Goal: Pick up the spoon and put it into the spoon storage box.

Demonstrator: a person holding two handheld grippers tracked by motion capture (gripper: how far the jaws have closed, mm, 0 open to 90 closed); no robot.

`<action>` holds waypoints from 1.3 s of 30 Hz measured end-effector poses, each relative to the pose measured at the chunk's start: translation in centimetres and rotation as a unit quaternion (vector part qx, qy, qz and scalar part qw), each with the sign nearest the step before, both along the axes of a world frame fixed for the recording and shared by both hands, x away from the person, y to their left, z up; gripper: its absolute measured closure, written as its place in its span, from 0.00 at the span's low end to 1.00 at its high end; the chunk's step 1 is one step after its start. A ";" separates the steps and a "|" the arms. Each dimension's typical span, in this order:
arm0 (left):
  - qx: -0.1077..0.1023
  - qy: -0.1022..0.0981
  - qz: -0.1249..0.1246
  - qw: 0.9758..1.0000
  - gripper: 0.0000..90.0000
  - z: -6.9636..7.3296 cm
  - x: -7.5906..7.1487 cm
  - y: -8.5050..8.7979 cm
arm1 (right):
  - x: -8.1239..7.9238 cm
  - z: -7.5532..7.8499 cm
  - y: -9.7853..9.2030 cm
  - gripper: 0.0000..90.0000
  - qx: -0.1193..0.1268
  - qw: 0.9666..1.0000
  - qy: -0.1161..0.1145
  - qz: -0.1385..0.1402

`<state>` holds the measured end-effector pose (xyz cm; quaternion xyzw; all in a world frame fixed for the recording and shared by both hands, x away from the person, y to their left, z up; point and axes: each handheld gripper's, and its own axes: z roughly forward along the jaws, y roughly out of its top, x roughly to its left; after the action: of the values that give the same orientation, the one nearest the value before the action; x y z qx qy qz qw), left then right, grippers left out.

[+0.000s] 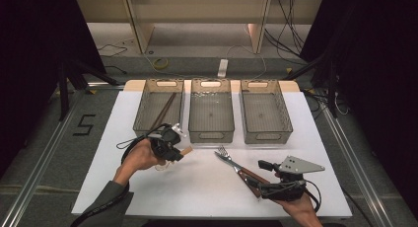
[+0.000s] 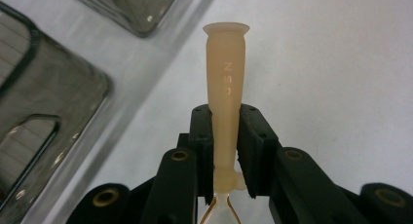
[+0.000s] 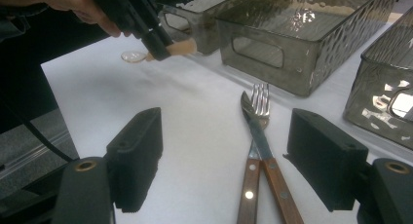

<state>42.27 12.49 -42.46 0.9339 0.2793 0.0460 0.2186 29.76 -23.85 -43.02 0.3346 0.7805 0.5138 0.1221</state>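
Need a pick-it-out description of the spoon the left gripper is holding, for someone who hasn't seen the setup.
On the white table, look just in front of the leftmost of three smoky bins. There the left gripper is shut on a small spoon. Unlike the wood-handled fork and knife lying to the right, it has a pale peach plastic handle and a clear bowl.

floor: yellow cable coil (image 1: 160, 64) | white power strip (image 1: 223, 68)

lab: black curtains (image 1: 29, 49), floor cables (image 1: 291, 34)
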 end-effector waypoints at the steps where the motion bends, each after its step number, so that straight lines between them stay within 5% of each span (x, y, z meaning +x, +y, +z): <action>1: -0.003 -0.002 0.007 1.000 0.86 0.1 0.0 0.1 | 0.0 0.0 0.0 0.33 0.000 1.000 0.000 0.000; 21: -0.063 -0.017 0.049 0.997 0.86 2.0 0.1 0.8 | 0.0 0.0 0.0 0.33 0.000 1.000 -0.001 0.000; 39: -0.126 -0.048 0.089 0.987 0.86 3.3 0.3 1.1 | 0.0 -0.1 0.0 0.33 -0.003 1.000 0.000 -0.001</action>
<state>42.57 13.56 -39.17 0.8671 0.3541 0.0748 0.3424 29.79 -23.82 -43.07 0.3349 0.7820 0.5110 0.1235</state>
